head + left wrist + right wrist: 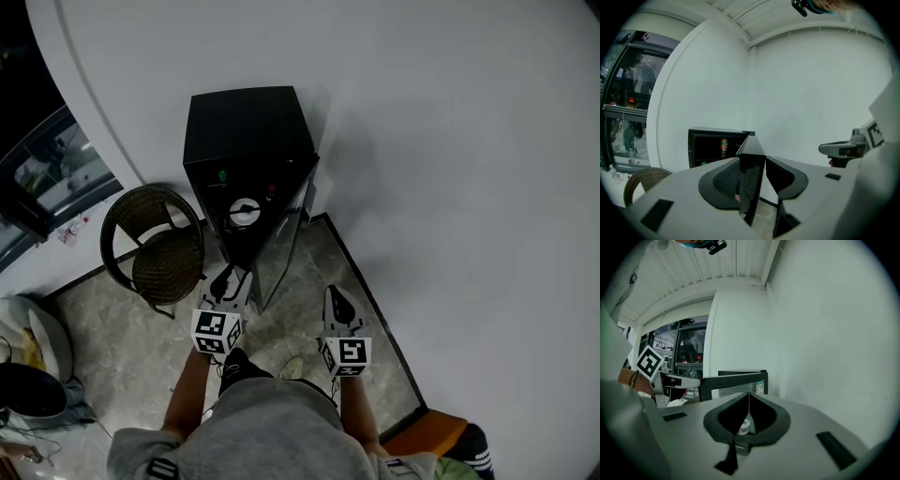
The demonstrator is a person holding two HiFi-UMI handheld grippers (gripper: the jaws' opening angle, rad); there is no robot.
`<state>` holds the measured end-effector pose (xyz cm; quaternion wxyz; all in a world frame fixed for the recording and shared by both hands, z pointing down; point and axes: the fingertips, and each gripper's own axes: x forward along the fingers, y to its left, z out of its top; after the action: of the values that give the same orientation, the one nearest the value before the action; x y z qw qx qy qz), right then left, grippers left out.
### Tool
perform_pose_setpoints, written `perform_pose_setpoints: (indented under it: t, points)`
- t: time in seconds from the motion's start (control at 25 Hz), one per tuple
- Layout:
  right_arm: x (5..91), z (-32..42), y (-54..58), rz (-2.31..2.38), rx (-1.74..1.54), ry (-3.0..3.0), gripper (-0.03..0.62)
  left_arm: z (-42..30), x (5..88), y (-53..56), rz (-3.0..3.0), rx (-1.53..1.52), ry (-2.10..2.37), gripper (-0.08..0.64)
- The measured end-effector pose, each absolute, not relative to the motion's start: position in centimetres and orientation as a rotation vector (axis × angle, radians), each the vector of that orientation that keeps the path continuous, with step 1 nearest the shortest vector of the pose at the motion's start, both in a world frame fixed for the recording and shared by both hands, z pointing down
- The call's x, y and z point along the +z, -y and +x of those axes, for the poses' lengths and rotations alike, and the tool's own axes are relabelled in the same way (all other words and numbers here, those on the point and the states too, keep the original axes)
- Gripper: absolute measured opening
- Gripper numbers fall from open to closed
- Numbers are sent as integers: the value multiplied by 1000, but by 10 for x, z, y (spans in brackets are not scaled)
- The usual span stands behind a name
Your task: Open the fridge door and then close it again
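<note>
Glossy fridge door (752,185), woven wicker chair (167,264)

Fridge (248,131) stands back against white wall (450,169). No way round behind it.
Fridge door (284,246) stands open toward you and splits floor in two.
Your left gripper (225,281) at door's edge. Edge fills gap between its jaws, no spare room there.
Chair (159,244) close on left of fridge. Tight squeeze that side.
Your right gripper (335,300), jaws together, on right of door.
Strip of bare floor (323,267) there, between door and wall. Narrow but open.
Space above fridge top free.
</note>
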<state>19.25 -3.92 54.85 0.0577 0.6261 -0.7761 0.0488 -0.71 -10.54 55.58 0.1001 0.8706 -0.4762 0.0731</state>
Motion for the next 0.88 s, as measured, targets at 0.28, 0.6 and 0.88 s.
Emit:
perform_pose_setpoints:
  t: [0.28, 0.6, 0.88]
  points:
    - [549, 211, 26, 1905, 134, 2357, 25, 18, 557, 88, 2588, 218, 1397, 175]
    - [549, 232, 9, 1940, 135, 2348, 25, 46, 557, 70, 2613, 229, 1355, 175]
    - [549, 247, -4, 1958, 133, 2338, 25, 69, 556, 55, 2640, 224, 1309, 175]
